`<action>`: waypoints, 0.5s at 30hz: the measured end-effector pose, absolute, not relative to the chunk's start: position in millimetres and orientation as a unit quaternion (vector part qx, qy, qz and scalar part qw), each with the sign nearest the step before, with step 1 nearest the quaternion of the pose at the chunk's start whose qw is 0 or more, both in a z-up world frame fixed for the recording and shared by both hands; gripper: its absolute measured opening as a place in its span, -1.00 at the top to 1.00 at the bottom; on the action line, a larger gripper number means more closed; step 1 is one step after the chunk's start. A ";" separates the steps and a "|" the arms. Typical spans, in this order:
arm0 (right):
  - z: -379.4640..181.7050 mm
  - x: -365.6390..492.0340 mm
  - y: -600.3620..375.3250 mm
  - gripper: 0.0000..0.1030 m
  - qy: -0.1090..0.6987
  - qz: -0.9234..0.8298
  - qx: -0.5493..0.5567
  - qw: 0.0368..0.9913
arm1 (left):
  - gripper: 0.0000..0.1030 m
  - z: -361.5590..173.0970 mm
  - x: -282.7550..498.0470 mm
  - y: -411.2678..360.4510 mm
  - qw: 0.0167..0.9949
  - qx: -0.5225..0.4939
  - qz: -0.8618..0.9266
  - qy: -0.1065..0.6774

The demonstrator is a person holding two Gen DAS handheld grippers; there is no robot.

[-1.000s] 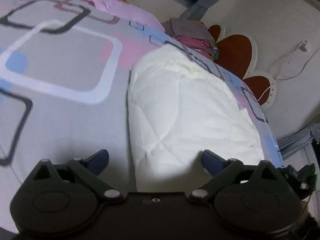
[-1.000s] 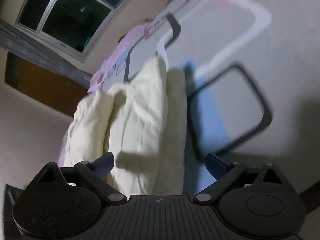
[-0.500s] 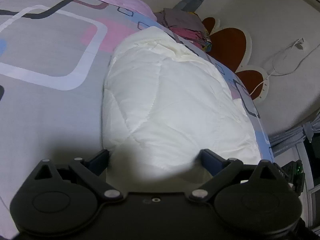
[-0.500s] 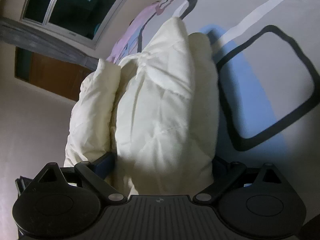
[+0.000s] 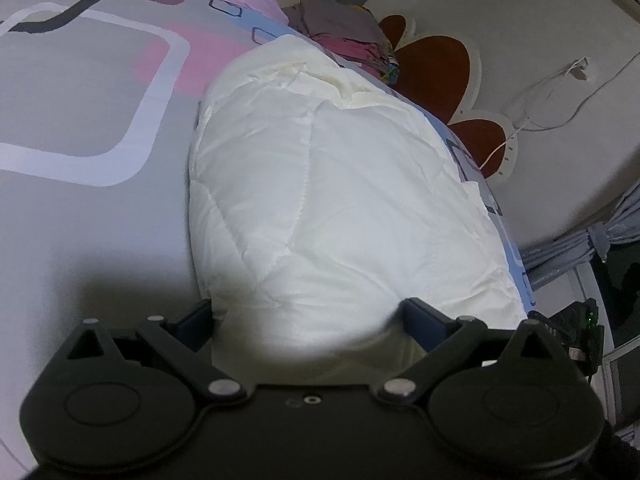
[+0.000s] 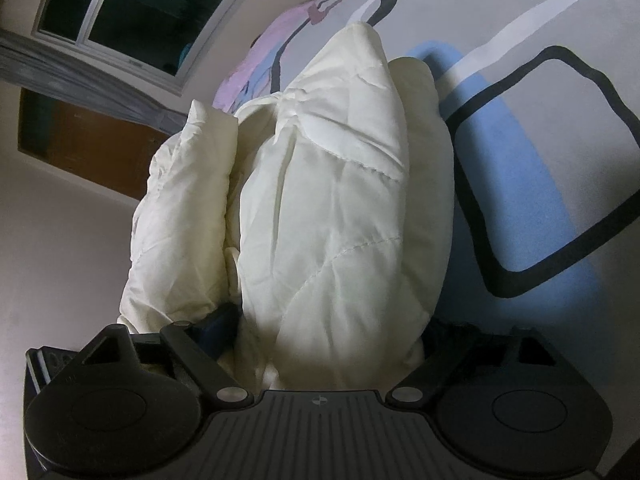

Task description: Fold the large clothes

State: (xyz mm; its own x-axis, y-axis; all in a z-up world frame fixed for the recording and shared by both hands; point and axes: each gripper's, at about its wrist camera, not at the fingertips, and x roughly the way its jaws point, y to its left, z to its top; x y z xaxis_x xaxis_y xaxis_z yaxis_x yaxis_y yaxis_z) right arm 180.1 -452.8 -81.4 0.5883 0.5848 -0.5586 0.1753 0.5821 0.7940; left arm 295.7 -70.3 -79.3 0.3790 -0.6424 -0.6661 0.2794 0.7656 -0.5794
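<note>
The white quilted garment (image 5: 336, 200) is lying on the patterned bed (image 5: 80, 92), its long axis running away from both grippers, the left gripper (image 5: 308, 316) spread around its near end, the right gripper (image 6: 332, 332) closing around it.

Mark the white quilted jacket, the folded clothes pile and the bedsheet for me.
white quilted jacket (image 5: 340, 208): left wrist view, middle of its top panel.
folded clothes pile (image 5: 344, 28): left wrist view, top grey garment.
bedsheet (image 6: 560, 140): right wrist view, bare patterned area beside the jacket.
</note>
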 end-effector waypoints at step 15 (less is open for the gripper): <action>-75.0 188.6 -431.6 -0.23 0.435 0.148 0.422 0.782 | -0.85 -76.5 299.2 -74.3 0.810 -0.168 -0.328 0.457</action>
State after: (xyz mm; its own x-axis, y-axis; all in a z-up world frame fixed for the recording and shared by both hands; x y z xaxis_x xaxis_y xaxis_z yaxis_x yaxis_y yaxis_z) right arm 188.6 -431.6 -75.0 0.5784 0.5985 -0.5543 0.1356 0.5995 0.7888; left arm 299.2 -74.3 -76.5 0.3681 -0.6844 -0.6294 0.3765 0.7287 -0.5721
